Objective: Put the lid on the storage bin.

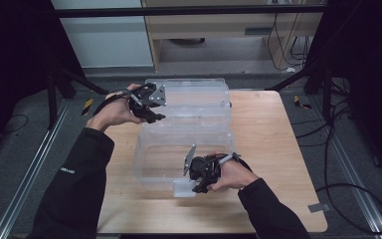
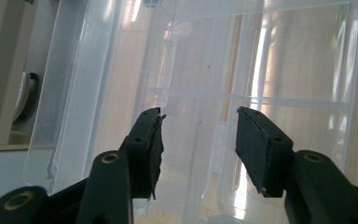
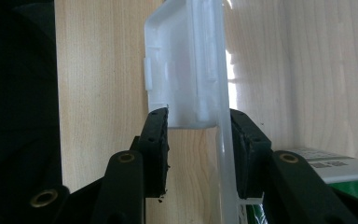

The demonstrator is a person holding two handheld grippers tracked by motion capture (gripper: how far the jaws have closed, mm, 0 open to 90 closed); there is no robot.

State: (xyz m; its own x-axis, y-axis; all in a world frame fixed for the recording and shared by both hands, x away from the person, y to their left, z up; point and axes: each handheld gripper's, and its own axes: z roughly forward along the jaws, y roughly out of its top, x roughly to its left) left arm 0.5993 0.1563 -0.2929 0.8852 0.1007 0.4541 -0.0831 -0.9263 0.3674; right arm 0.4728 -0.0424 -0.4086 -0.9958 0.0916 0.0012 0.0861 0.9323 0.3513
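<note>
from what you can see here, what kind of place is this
Probably a lab or recording workspace, not a home: a small wooden table stands among dark metal framing, loose cables trail over grey carpet, and tape marks dot the floor.

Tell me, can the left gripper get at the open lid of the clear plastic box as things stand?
Probably yes. The left gripper is right at the raised clear plastic lid, jaws apart, with the lid's panel straight ahead and nothing between. The right gripper grips the white latch.
</note>
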